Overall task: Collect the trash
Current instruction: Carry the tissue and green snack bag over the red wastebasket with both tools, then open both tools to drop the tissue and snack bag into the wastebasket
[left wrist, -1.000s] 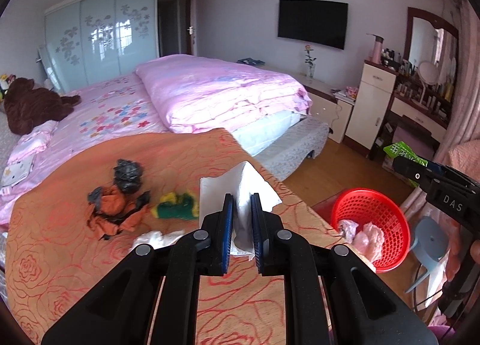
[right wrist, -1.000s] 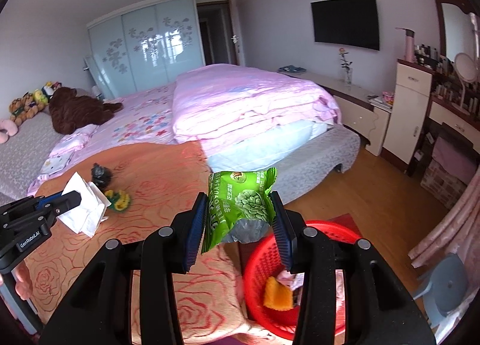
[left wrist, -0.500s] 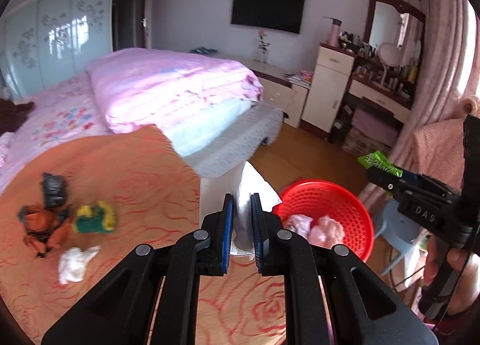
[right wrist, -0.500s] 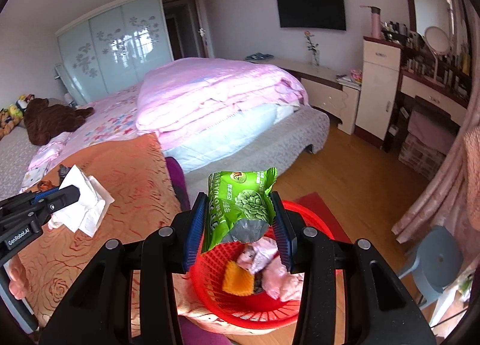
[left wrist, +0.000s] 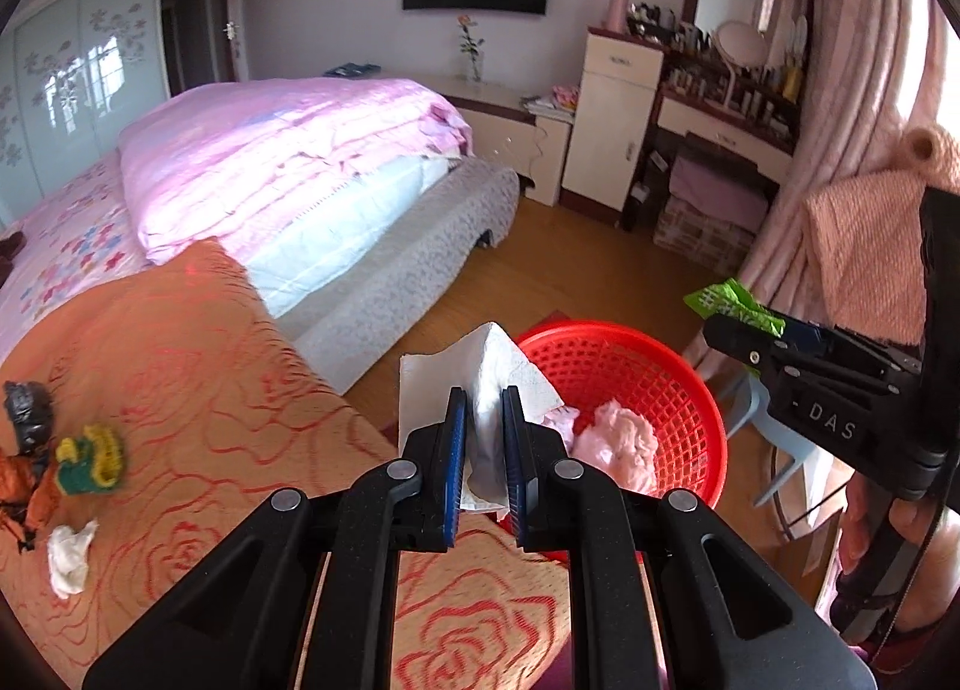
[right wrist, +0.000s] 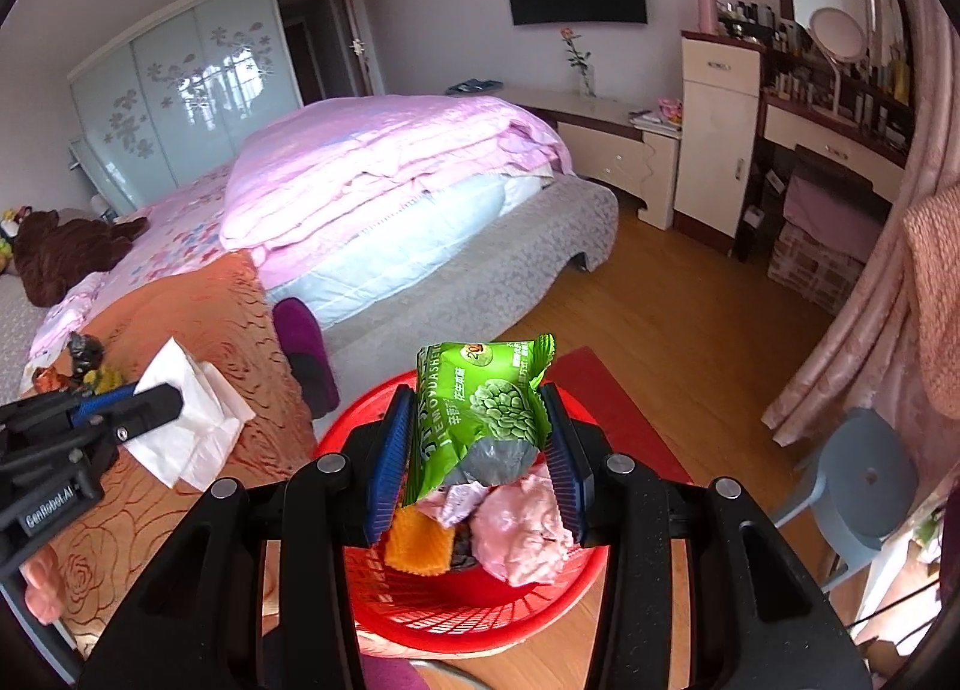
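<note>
Left gripper (left wrist: 483,438): jaws closed on a white tissue (left wrist: 480,372), which is pinched between the blue pads and fans out above the fingertips. In the left wrist view the tissue is seen at the near edge of the red basket (left wrist: 690,390), the basket lying toward 3 o'clock of the fingertips, on the wooden floor beside the orange rose-patterned blanket (left wrist: 210,390).

Right gripper (right wrist: 480,438): jaws clamped on a green snack packet (right wrist: 480,408), held upright between the pads. In the right wrist view the packet is seen directly over the basket (right wrist: 468,618), apart from its contents. In the basket are noted a pink crumpled wad (right wrist: 522,528), an orange piece (right wrist: 417,546) and a small pale wrapper (right wrist: 459,501).

Remaining on the blanket, at 9 o'clock of the left fingertips: a green-and-yellow scrap (left wrist: 90,459), an orange scrap (left wrist: 24,498) just beside it, a dark crumpled lump (left wrist: 27,408) above, and a white crumpled tissue (left wrist: 69,558) at about 8 o'clock.

In the right wrist view the left gripper with its tissue is seen at 9 o'clock; a purple slipper (right wrist: 306,354) lies at the blanket's edge at 10 o'clock of the basket.
</note>
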The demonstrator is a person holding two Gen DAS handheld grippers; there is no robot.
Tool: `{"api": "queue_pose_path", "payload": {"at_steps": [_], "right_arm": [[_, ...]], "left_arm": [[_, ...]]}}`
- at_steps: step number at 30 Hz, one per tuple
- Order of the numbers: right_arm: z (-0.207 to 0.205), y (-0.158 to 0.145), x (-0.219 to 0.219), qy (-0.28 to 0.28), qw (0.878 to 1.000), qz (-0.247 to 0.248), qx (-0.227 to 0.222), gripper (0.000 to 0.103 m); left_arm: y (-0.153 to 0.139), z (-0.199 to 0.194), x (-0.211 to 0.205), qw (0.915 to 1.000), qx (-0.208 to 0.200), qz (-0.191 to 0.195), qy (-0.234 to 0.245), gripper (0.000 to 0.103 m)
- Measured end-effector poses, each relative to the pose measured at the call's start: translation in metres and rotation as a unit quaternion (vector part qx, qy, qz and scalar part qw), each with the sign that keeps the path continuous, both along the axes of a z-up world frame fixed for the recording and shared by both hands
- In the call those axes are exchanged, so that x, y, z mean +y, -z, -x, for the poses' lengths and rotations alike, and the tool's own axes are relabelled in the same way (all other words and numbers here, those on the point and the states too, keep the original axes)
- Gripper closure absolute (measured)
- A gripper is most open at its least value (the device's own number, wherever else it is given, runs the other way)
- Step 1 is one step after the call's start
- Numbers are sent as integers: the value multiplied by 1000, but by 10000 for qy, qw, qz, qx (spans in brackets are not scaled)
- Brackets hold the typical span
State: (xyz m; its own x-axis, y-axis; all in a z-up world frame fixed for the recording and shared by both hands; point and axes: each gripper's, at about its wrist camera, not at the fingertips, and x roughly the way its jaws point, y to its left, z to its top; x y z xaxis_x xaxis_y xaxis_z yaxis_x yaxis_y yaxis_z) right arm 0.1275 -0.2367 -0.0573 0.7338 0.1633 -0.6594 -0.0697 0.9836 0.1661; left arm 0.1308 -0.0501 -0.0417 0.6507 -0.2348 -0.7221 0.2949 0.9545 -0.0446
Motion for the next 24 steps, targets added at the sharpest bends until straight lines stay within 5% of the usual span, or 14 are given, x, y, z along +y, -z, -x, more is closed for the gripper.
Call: {"api": "queue_pose_path", "payload": {"at_steps": [15, 24], "right_arm": [[-15, 28, -10, 158, 9989, -43, 437, 62], [-18, 32, -9, 144, 9985, -67, 522, 49]], "left_arm": [[41, -20, -34, 9974, 624, -33, 373, 90], [36, -14, -30, 9984, 486, 43, 280, 54]]}}
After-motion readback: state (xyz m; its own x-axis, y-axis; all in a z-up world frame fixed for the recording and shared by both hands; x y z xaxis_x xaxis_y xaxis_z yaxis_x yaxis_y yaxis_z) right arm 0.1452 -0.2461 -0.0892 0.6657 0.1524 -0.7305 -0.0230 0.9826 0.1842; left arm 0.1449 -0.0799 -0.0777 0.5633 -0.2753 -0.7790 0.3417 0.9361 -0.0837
